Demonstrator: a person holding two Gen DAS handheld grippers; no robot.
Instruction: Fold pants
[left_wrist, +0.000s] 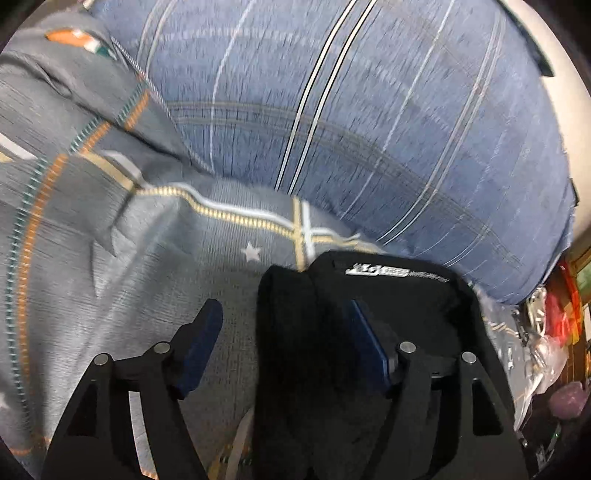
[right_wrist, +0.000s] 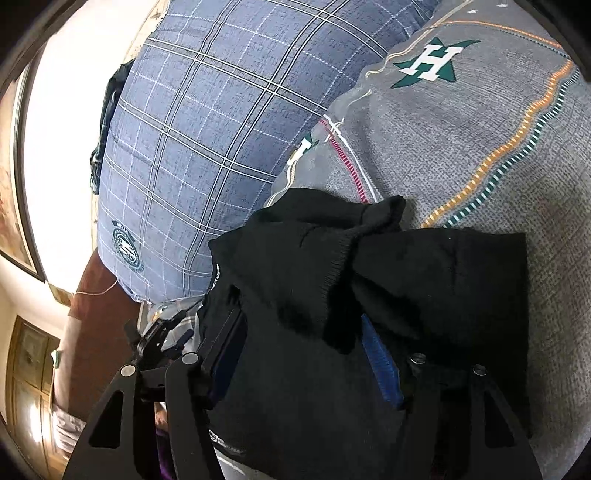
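Left wrist view first. The left tool is hanging with its jaws standing wide over the grey bedspread. The left pad is sitting clear over bare bedspread, nothing against it; the right pad is lying along the black pants, which are bunching up between and past the jaws. The picture is motion-blurred, so probably nothing is being pinched, but a light contact on the right pad can't be ruled out. The blue plaid pillow is crowding in just behind the pants.

Right wrist view. The right tool is also standing well apart, with the pants piling as a thick folded stack between its fingers and beyond. Both pads are part buried in cloth, but they are not squeezing it. The pants are lying on the bedspread, near the pillow, with a ribbed cuff or waistband flopping across the top of the stack.

Risks from here:
- The loose cuff on top is sitting uneven; any drag from either tool pulling away is likely to unroll the top layer.
- The cloth is draping around the pads, so a snag on withdrawal is going to lift the fold open.
- The pillow is pressing close, so a push that way is going to skew the stack.
- The bedspread is soft and wrinkling, so the stack is liable to slump sideways.
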